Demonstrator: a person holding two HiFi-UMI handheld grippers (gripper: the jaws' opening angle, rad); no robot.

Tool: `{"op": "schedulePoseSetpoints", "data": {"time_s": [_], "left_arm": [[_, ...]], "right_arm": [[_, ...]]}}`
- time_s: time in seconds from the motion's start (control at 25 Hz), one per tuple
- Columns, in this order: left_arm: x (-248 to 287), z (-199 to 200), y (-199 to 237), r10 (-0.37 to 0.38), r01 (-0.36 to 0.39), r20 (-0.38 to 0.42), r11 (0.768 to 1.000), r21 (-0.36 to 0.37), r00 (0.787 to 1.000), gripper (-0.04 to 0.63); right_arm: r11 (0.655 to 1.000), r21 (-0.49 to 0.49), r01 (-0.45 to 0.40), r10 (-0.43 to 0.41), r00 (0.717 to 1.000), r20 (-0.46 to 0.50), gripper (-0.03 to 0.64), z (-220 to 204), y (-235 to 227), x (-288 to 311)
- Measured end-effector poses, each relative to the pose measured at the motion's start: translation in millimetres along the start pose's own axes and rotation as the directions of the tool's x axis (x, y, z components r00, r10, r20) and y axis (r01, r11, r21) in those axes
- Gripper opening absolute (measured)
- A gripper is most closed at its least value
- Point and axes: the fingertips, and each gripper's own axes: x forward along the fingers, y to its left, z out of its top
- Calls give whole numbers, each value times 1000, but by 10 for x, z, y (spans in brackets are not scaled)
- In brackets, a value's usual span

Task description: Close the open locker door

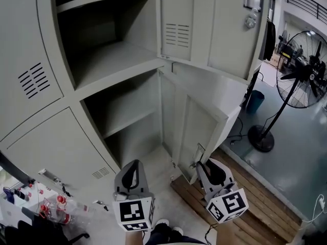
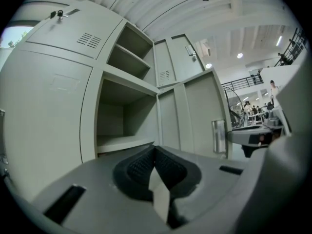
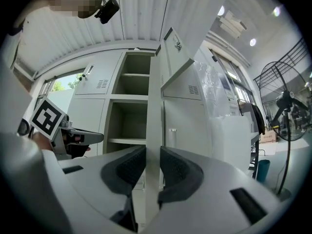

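Grey painted sheet steel makes up the whole locker bank, flat-panelled with small louvred vents. In the head view the lower locker door stands swung out from its bare compartment, roughly square to the front, with a second door open directly above it. The right hand-held gripper sits at the lower door's free edge, just below its small latch plate, probably because that far edge gives the most leverage for swinging the panel home. The left hand-held gripper hangs to the left of the door, in front of the compartment, touching nothing. Wooden planks lie on the floor beneath and to the right of the door, and a black pedestal fan stands well to its right. In the left gripper view the ribbed black pads are together with nothing gripped, and the door's smooth inner face, stiffened by a folded rib, shows ahead to the right. In the right gripper view the door appears edge-on as a thin pale strip running up between the textured pads, which are clamped on it from both sides. The folded edge looks rigid, so a sideways push should carry the whole panel. With the door standing wide open, the closing seems barely begun.
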Motion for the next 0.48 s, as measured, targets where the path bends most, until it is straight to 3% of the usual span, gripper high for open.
{"op": "schedulePoseSetpoints", "data": {"time_s": [0.48], "left_arm": [[-175, -17, 161, 68, -68, -6, 998, -2, 998, 2]], "right_arm": [[990, 6, -140, 140, 990, 14, 112, 19, 405, 28]]}}
